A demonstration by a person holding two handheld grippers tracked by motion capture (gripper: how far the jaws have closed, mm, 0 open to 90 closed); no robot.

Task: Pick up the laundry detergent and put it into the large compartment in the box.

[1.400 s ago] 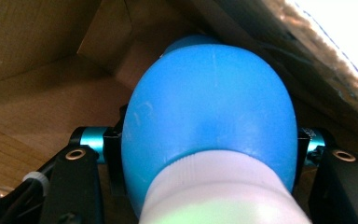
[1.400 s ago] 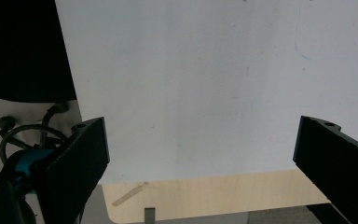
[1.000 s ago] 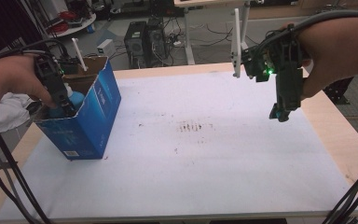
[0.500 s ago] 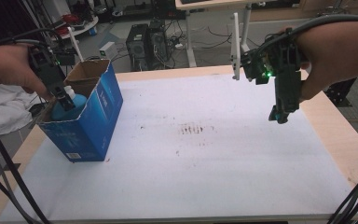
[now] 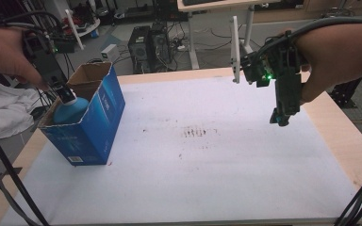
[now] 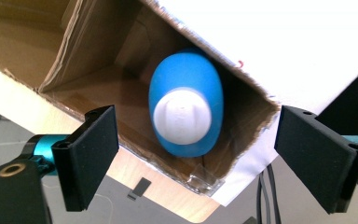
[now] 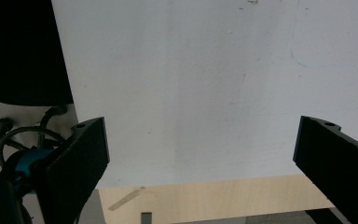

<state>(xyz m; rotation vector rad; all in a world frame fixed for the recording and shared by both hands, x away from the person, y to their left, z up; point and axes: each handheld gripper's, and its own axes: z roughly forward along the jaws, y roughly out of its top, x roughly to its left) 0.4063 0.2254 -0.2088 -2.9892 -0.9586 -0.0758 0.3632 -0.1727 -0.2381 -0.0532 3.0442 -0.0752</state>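
A blue bottle (image 5: 71, 111) with a white cap (image 6: 182, 116) stands inside an open blue cardboard box (image 5: 101, 125) at the table's left. In the left gripper view the bottle (image 6: 186, 84) sits in the box's near corner. My left gripper (image 5: 64, 92) hovers just above the cap. Its jaws are open wide (image 6: 196, 158) and touch nothing. My right gripper (image 5: 281, 117) hangs above the right side of the table, pointing down. It is open (image 7: 200, 163) with only the white sheet below it.
A white sheet (image 5: 217, 165) covers the wooden table (image 5: 344, 141), with faint dark marks (image 5: 199, 133) near its middle. The box's flaps (image 5: 92, 75) stand up. Cables trail down both sides. Computer cases and desk legs stand beyond the far edge.
My left gripper has risen up out of the box and drawn back a little; the bottle stays in the box. The right gripper has not moved.
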